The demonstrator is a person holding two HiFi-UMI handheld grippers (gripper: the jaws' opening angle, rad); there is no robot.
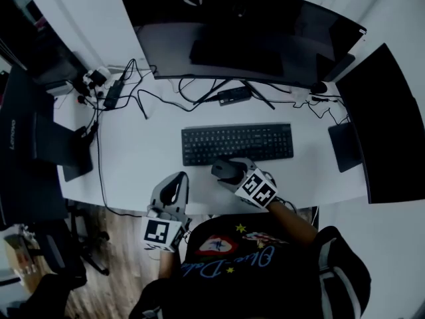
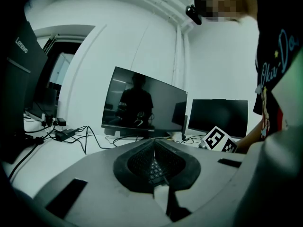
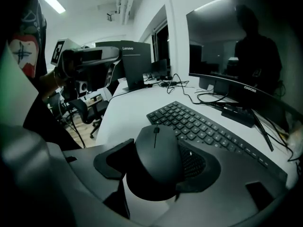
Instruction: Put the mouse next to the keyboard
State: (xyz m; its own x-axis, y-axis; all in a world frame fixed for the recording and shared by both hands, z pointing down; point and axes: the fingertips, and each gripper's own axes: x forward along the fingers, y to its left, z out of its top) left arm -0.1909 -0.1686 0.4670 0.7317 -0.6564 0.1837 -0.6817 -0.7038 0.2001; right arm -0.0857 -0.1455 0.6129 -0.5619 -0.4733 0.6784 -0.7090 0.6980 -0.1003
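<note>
A dark mouse point(image 3: 156, 160) sits between the jaws of my right gripper point(image 3: 154, 167), which is shut on it, just in front of the black keyboard point(image 3: 208, 129). From the head view the mouse point(image 1: 228, 171) is near the front edge of the keyboard point(image 1: 237, 143), a little right of its middle, with the right gripper point(image 1: 234, 174) behind it. My left gripper point(image 1: 174, 187) rests near the desk's front edge, left of the mouse. Its jaws are closed together with nothing between them in the left gripper view point(image 2: 154, 162).
A curved monitor point(image 1: 239, 35) stands behind the keyboard, with a second screen point(image 1: 388, 125) at the right and a Lenovo computer point(image 1: 26, 135) at the left. Cables and a power strip point(image 1: 113, 92) lie at the back left. An office chair point(image 3: 90, 112) stands beside the desk.
</note>
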